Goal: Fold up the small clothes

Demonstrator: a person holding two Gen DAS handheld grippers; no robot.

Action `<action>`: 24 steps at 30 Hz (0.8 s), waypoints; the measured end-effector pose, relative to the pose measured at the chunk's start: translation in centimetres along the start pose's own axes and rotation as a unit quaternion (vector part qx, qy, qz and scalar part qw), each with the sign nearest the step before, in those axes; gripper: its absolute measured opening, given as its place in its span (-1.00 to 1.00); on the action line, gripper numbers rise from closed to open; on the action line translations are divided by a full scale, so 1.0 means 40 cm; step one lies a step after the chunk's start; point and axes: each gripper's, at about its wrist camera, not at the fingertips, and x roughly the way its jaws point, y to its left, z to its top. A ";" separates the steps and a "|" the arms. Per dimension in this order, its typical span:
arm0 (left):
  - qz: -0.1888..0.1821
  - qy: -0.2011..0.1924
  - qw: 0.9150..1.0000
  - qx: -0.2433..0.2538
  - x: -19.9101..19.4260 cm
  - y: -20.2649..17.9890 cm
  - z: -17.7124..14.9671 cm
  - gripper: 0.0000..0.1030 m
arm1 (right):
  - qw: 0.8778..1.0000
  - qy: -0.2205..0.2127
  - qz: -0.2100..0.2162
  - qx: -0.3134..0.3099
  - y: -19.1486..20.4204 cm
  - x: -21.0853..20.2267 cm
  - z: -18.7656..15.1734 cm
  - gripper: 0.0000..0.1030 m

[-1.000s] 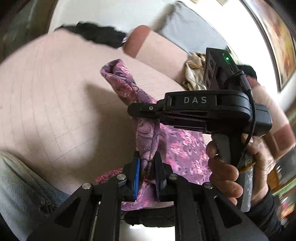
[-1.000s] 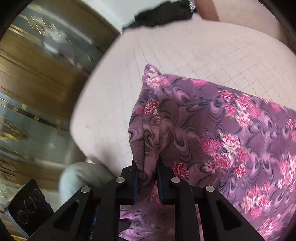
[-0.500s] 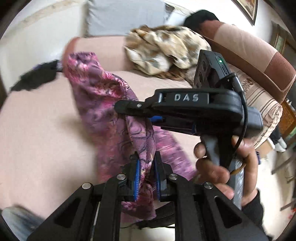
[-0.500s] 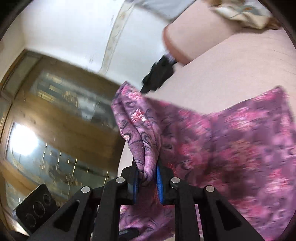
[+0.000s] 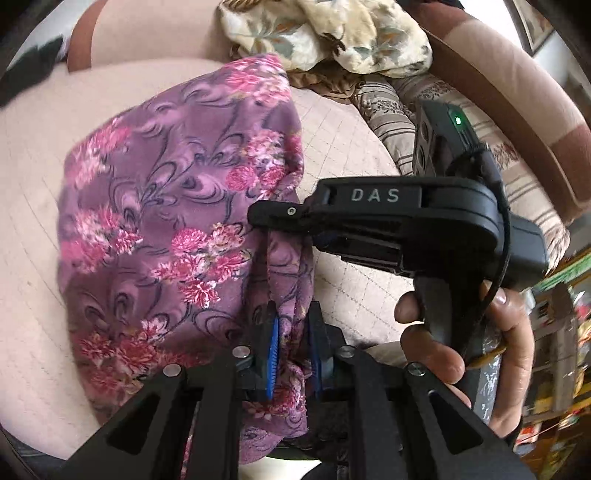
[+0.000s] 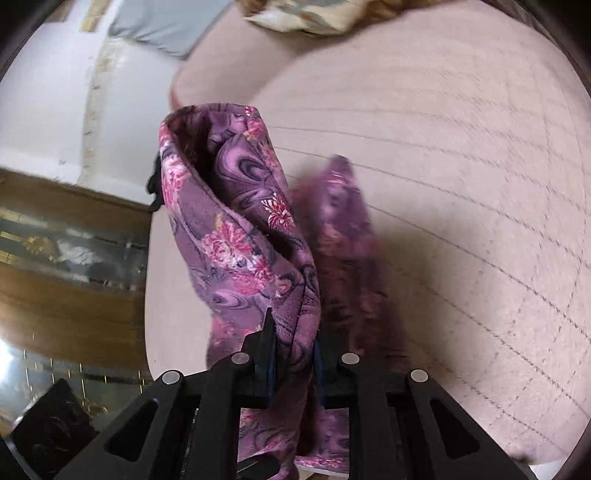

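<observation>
Quilted beige cushion (image 5: 29, 206) lies bare around you; your left gripper (image 5: 293, 347) and right gripper (image 6: 293, 354) each clamp a gathered edge of the purple floral garment (image 5: 166, 206).

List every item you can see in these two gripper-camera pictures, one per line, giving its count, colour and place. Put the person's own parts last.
Floral garment: one, purple and pink, held above the cushion.
Seat cushion: one, beige, beneath the garment.
Crumpled cloth: one, cream floral, behind the garment.
Striped pillow: one, brown and cream, right rear.
Wooden cabinet: one, brown, left of cushion.
Left gripper: one, black, clamped on garment.
Right gripper: one, black, clamped on garment.
Right hand: one, on gripper handle.
</observation>
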 end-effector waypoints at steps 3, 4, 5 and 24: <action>-0.047 -0.003 0.999 -0.022 -0.030 0.015 -0.001 -0.70 | 1.000 -0.001 -0.022 0.015 -0.025 0.001 0.005 -0.52; -0.055 -0.009 0.998 -0.022 -0.045 0.020 -0.001 -0.62 | 0.999 -0.006 -0.031 0.019 -0.030 -0.005 0.008 -0.49; -0.062 -0.020 0.998 -0.019 -0.070 0.022 -0.003 -0.45 | 0.999 -0.016 -0.038 0.027 -0.039 -0.015 0.011 -0.47; 0.039 -0.001 0.995 -0.092 -0.097 0.244 -0.211 -0.09 | 0.973 -0.104 -0.200 -0.044 0.055 -0.105 -0.105 -0.74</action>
